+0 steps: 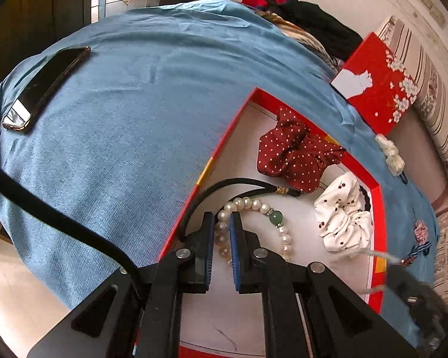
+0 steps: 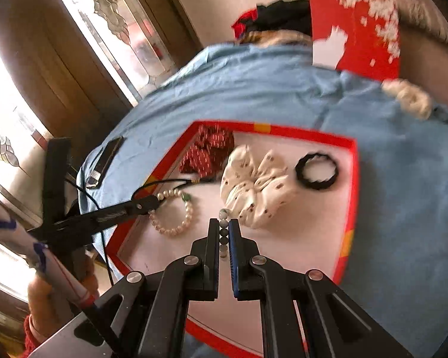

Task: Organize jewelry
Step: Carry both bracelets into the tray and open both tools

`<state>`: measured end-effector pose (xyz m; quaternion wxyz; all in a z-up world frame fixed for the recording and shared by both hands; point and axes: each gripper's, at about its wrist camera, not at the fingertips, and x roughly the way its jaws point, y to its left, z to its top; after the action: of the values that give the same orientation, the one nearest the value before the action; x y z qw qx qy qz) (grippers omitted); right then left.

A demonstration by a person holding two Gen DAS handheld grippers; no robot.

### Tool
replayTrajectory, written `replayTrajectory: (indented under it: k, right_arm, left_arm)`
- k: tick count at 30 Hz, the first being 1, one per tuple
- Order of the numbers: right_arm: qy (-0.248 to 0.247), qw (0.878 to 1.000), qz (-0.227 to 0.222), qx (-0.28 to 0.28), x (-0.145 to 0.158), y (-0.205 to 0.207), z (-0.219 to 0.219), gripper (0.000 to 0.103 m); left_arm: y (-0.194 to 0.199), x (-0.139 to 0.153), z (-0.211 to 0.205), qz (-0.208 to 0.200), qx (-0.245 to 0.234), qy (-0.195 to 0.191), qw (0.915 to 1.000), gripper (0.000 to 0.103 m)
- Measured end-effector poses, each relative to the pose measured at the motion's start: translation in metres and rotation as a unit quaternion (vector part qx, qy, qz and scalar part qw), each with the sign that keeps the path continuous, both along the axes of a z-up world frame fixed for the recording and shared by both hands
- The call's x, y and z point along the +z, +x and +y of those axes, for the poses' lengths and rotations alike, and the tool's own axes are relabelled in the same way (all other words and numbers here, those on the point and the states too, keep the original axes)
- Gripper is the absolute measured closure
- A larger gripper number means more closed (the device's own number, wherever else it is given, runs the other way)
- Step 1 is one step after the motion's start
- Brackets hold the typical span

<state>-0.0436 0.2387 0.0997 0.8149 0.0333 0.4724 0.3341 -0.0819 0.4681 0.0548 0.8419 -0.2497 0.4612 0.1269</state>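
Pearl bracelet [image 1: 255,217]: lies on the white floor of the red-rimmed box [image 1: 224,143], at its seven o'clock side; its near arc is pinched between the left tongs [image 1: 222,217].
Left tongs: clamped on the pearl bracelet.
Bead string [image 2: 223,232]: small dark and pale beads, caught between the right tongs [image 2: 223,223], over the box floor.
Right tongs: clamped on the bead string.
Black cord [image 1: 239,183]: at twelve o'clock from the pearls, touching them.
Scrunchies: red dotted one [image 1: 295,155] at one o'clock, white one [image 1: 343,217] at three o'clock.
Black hair ring [image 2: 316,171]: beyond the white one.
Table: blue cloth [image 1: 134,119]; phone [image 1: 44,89] at ten o'clock; lid [image 1: 379,86] at two o'clock.
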Motion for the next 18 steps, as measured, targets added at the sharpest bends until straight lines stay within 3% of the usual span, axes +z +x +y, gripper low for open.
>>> replayTrajectory:
  k: [7,9,11,13,18]
  right_arm:
    - [-0.055,0.998,0.022,-0.036,-0.031,0.011,-0.007,0.096]
    - [-0.067,0.997,0.017,-0.036,-0.03,0.01,-0.008,0.095]
    - [-0.077,0.996,0.011,-0.032,-0.028,0.01,-0.005,0.091]
    - [-0.078,0.996,0.004,-0.031,-0.024,0.009,-0.002,0.075]
    - [-0.092,0.995,-0.012,-0.031,-0.02,0.016,0.013,0.074]
  left_arm:
    - [-0.009,0.016,-0.005,-0.046,-0.011,0.009,0.9989,0.091]
    - [-0.009,0.019,-0.008,-0.056,-0.014,0.01,0.9983,0.083]
    - [-0.009,0.022,-0.009,-0.065,-0.014,0.01,0.9977,0.079]
    - [-0.012,0.024,-0.01,-0.074,-0.012,0.009,0.9972,0.077]
    - [-0.016,0.027,-0.009,-0.084,-0.002,0.005,0.9965,0.076]
